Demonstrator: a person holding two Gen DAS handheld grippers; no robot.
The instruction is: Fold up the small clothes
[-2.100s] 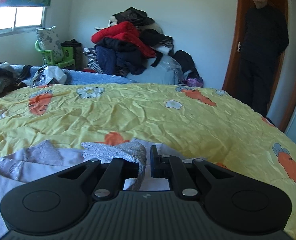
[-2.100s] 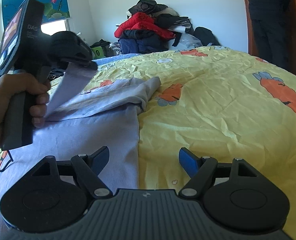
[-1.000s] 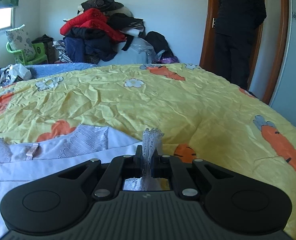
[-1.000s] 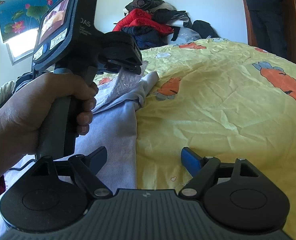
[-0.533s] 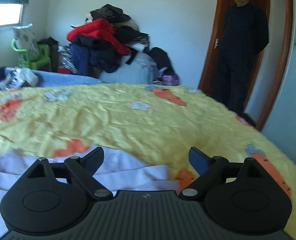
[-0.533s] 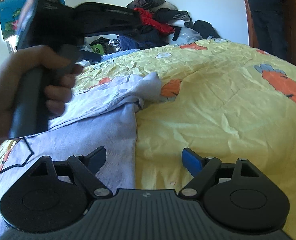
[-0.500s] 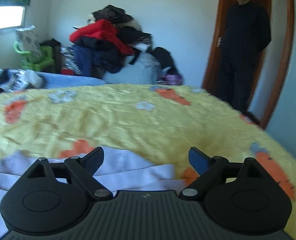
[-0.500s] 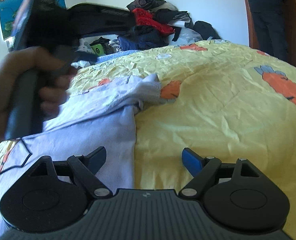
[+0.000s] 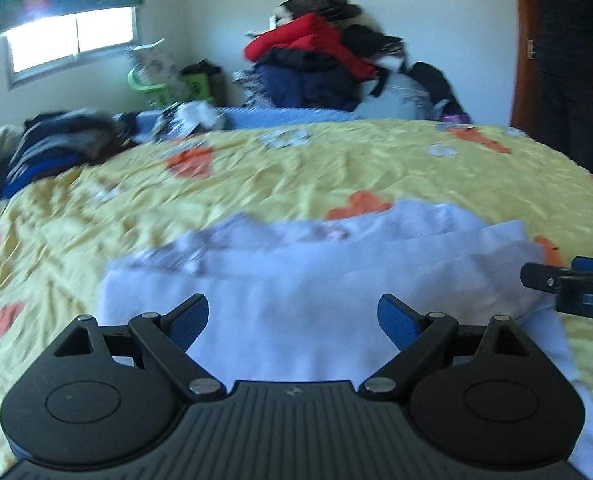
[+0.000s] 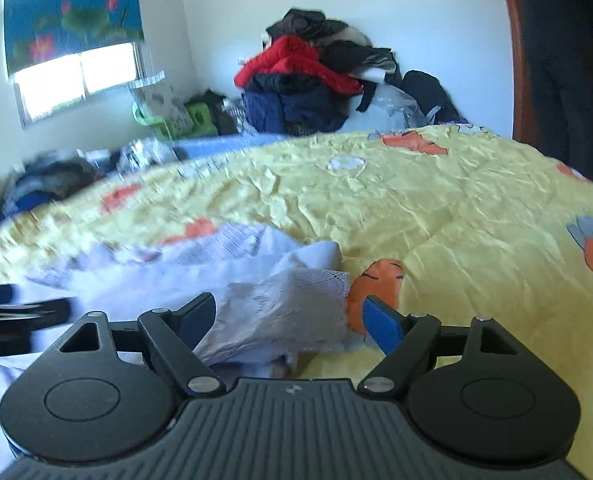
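L hand-held gripper (image 9: 293, 316) hangs wide open over a pale lilac garment (image 9: 336, 280) spread on the bed (image 9: 256, 184), nothing between its blue pads (image 9: 392, 320). R hand-held gripper (image 10: 288, 316) is also spread wide, its pads either side of the garment's lace-edged corner (image 10: 296, 300) without pinching it; whether a pad touches the cloth can't be told. R unit's tip pokes in at the right edge of the L view, beside the garment; L unit shows as a dark blur at the left edge of the R view. Garment lies in layered folds on the yellow carrot-print cover. Farther back: a green basket (image 9: 152, 88) w/ a patterned item in it, a clothes pile (image 9: 320, 64) vs the wall, a person in black (image 9: 572, 60) at the doorway.
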